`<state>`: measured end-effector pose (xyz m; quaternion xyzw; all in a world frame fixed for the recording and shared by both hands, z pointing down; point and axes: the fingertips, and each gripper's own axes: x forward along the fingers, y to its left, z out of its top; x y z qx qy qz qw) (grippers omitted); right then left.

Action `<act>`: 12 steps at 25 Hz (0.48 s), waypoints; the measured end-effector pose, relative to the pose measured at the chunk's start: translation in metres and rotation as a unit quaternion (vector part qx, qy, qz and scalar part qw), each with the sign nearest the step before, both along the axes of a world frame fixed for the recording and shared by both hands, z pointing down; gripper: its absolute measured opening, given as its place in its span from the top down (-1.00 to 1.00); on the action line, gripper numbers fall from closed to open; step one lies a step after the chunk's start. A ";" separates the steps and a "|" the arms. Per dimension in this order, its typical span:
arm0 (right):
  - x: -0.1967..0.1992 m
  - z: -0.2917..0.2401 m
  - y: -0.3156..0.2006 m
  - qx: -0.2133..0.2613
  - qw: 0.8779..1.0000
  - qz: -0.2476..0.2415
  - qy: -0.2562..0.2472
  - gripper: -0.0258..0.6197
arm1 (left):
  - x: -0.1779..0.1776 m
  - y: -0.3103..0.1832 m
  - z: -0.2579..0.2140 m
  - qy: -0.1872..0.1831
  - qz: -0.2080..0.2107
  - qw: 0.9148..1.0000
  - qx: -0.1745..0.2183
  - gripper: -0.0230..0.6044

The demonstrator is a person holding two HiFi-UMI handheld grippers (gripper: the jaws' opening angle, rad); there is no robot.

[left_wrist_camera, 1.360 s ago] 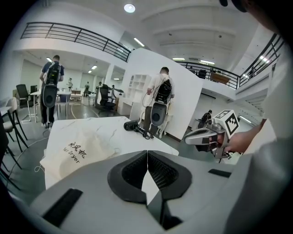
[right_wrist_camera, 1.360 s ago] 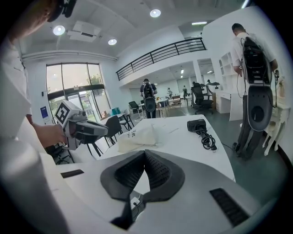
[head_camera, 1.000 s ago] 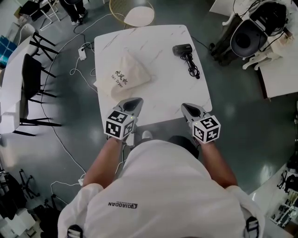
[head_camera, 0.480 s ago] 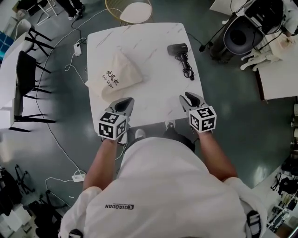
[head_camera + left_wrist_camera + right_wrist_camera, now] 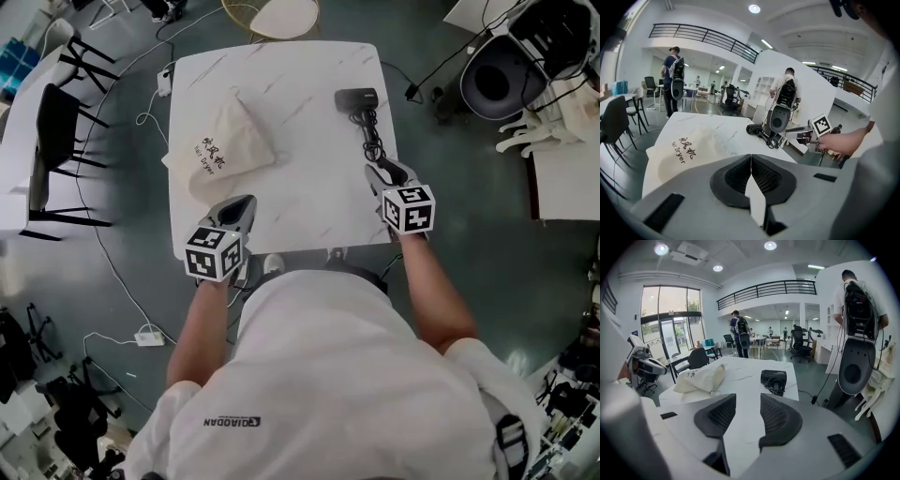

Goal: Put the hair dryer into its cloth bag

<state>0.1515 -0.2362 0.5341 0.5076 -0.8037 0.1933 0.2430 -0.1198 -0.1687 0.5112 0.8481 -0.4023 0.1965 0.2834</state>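
Approach is the step in hand, as I judge it: the hair dryer (image 5: 357, 98) lies untouched on the white, grey-veined tabletop (image 5: 300, 202), with its coiled cord (image 5: 374, 141) trailing from it toward the person. The right gripper (image 5: 382, 172) hangs just short of that cord's near end and points at the dryer. Its jaws have just been opening and stand released, with nothing between them.

The cloth bag (image 5: 221, 150) lies well apart from the dryer, to its left in the head view, limp, with its printed lettering up. The left gripper (image 5: 240, 203) is farther from the dryer than the bag is, on the person's side, its jaws clenched on nothing.

The next move likely calls for carrying the open jaws over the cord to the dryer's body or handle and closing there, while the other gripper sees to the bag.

Around the dryer's tabletop are a glossy grey floor (image 5: 469, 244), loose cables (image 5: 131, 281) and black chairs (image 5: 61, 141). The gripper views show a bright hall with a railed gallery (image 5: 764, 289) and people (image 5: 739, 331) standing.
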 end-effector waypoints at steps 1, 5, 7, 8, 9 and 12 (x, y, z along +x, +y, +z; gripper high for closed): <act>0.003 0.003 -0.006 0.000 1.000 -0.003 0.001 0.35 | 0.000 -0.001 0.002 -0.002 -0.009 1.000 -0.004 0.84; 0.015 0.015 -0.034 -0.001 1.000 -0.009 0.002 0.32 | 0.004 -0.002 0.002 -0.012 -0.034 0.999 -0.008 0.84; 0.020 0.024 -0.048 -0.008 1.000 -0.011 -0.001 0.30 | 0.009 -0.002 0.001 -0.017 -0.042 0.999 -0.009 0.84; 0.022 0.028 -0.055 -0.012 1.000 -0.011 -0.005 0.29 | 0.010 -0.002 0.001 -0.020 -0.048 0.999 -0.009 0.84; 0.024 0.032 -0.062 -0.016 1.000 -0.009 -0.009 0.29 | 0.011 -0.003 0.000 -0.022 -0.054 0.998 -0.009 0.84; 0.028 0.043 -0.082 -0.024 1.000 -0.010 -0.010 0.26 | 0.012 -0.005 -0.005 -0.029 -0.076 0.997 -0.008 0.84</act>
